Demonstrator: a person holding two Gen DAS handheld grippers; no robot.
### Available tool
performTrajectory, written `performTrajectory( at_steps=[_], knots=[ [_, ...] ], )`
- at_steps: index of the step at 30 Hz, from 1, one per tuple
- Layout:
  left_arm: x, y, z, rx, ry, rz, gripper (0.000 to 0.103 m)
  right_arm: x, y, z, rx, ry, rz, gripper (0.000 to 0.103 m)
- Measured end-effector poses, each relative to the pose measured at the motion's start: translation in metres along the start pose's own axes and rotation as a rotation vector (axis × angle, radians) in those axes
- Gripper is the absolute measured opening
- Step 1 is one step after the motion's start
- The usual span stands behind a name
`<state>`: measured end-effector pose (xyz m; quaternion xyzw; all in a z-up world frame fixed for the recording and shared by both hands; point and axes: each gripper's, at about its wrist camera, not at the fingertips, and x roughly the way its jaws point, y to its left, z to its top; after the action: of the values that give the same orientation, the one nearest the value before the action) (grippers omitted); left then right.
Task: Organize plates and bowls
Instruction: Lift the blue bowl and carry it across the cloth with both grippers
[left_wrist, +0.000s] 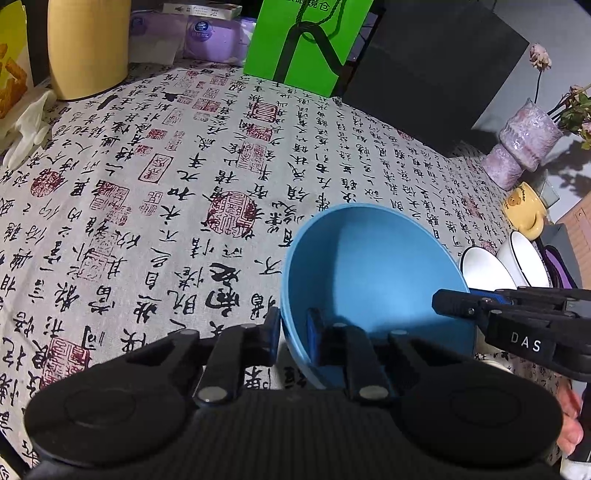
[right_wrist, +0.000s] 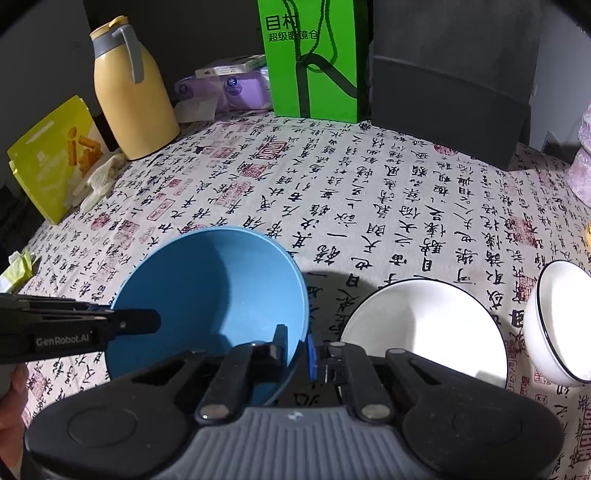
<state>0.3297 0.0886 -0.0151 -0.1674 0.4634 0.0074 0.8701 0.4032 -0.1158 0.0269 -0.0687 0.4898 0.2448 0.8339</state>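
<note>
Slippage is the risk: both the left gripper (left_wrist: 293, 334) and right gripper (right_wrist: 297, 347) pinch opposite rims of the blue bowl (right_wrist: 210, 291), tilted above the calligraphy tablecloth (right_wrist: 369, 192); uneven pull could drop it onto the white bowl (right_wrist: 424, 328).

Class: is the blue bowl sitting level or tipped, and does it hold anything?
Tipped and empty. The blue bowl is gripped at its rim by both grippers, left and right; its opening faces both cameras, bare inside.

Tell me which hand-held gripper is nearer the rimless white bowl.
Right. The right hand-held gripper pinches the blue bowl's right rim, right beside the white bowl. The left hand-held gripper grips the blue bowl's far rim, away from it.
</note>
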Motion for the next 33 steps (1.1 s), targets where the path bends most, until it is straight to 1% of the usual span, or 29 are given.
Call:
performTrajectory(
  at_steps=[16, 33],
  knots=[
    [-0.011, 0.003, -0.002, -0.018, -0.016, 0.004, 0.015, -0.008, 0.005, -0.001, 0.007, -0.012, -0.003, 0.008],
    [-0.054, 0.022, -0.011, -0.048, -0.099, 0.012, 0.015, -0.032, 0.037, 0.000, -0.043, -0.058, 0.020, 0.008]
  ],
)
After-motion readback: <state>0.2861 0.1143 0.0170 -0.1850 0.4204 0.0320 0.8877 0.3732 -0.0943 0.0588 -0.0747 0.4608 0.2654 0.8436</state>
